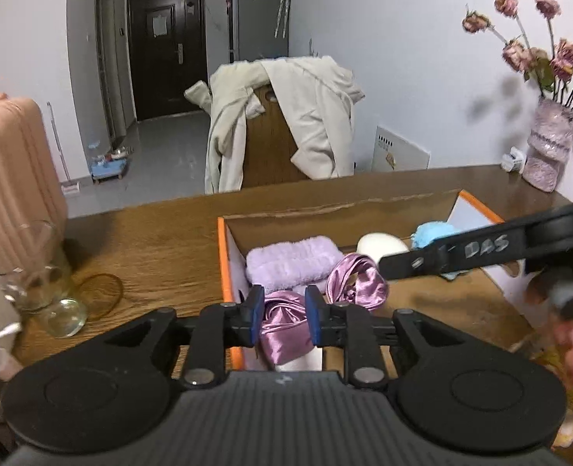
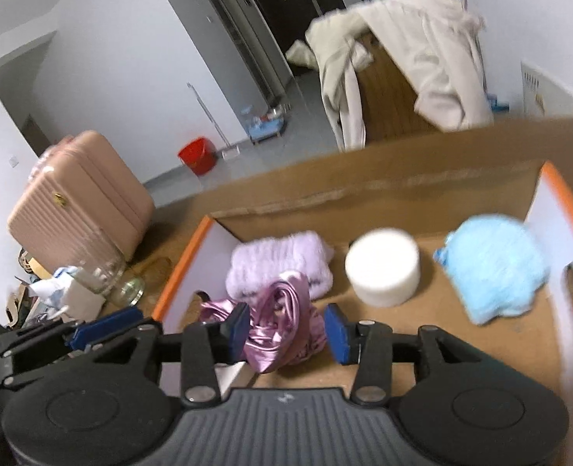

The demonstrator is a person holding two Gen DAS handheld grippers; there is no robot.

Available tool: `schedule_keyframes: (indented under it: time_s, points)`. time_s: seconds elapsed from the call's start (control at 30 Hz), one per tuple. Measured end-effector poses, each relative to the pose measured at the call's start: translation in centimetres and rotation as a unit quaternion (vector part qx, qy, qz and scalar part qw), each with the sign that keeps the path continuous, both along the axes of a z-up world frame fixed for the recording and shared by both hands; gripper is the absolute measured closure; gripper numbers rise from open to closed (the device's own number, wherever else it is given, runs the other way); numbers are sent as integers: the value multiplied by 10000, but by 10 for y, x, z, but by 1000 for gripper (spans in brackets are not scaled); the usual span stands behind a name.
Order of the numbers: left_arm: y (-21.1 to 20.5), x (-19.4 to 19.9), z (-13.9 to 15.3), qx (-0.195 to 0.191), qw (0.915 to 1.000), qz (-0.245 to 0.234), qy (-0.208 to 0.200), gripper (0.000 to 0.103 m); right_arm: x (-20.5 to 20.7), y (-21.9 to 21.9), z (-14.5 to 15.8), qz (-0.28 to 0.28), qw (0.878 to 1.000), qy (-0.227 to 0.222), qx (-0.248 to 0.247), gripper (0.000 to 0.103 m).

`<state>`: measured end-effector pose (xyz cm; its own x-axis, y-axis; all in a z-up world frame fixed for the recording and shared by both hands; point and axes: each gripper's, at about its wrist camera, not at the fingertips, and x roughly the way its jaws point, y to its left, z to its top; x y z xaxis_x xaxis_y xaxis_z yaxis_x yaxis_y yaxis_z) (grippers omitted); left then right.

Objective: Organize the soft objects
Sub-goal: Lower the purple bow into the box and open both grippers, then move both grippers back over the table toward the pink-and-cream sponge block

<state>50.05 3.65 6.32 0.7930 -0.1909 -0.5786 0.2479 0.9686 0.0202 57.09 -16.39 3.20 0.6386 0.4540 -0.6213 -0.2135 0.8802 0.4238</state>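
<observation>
An open cardboard box [image 1: 224, 264] with orange edges stands on the wooden table. Inside lie a lilac fluffy towel [image 1: 294, 262] [image 2: 278, 268], a white round sponge [image 1: 381, 246] [image 2: 382, 268], a light blue fluffy piece [image 1: 434, 233] [image 2: 496, 268] and a crumpled pink satin cloth [image 1: 358, 283] [image 2: 282, 322]. My left gripper [image 1: 284, 312] [image 2: 103, 328] hangs open over the box's near left corner, with satin showing beyond its narrow gap. My right gripper [image 2: 286, 330] [image 1: 387, 266] is open over the satin, and its right pad is clear of the cloth.
A glass jar [image 1: 45, 272] and a hair band lie left of the box. At the table's far right is a vase of dried flowers [image 1: 548, 147]. Beyond the table are a pink suitcase [image 1: 14, 178], a coat-draped chair [image 1: 286, 116] and a red bucket [image 2: 197, 155].
</observation>
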Motion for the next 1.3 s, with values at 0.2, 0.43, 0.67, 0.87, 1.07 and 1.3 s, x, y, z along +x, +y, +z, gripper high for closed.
schedule_keyframes:
  time_s: [0.2,0.43,0.67,0.87,1.07,1.3]
  points:
    - [6,-57,43,-7,9991,29,-431,67,-65,-26,55,19,9977,-643,-216,55]
    - [12,-149,72,3,9947,152,-1016,50,-162,-59,100,15,9895,-1365,-485,42]
    - [7,-235,69,79,9917,206,-1266,38,-254,-78,92,52,9816,-1735,-795,38]
    - [-8,-305,49,83,9897,245,-1408,29,-328,-83,59,-75,9724,-1977,-1234,37]
    - [-16,-370,10,-230,9883,612,-1377,25,-405,-88,28,-232,9641,-2375,-1161,26]
    - [-7,-399,-12,-312,9869,972,-1247,22,-447,-97,-14,-439,9669,-2242,-1139,26]
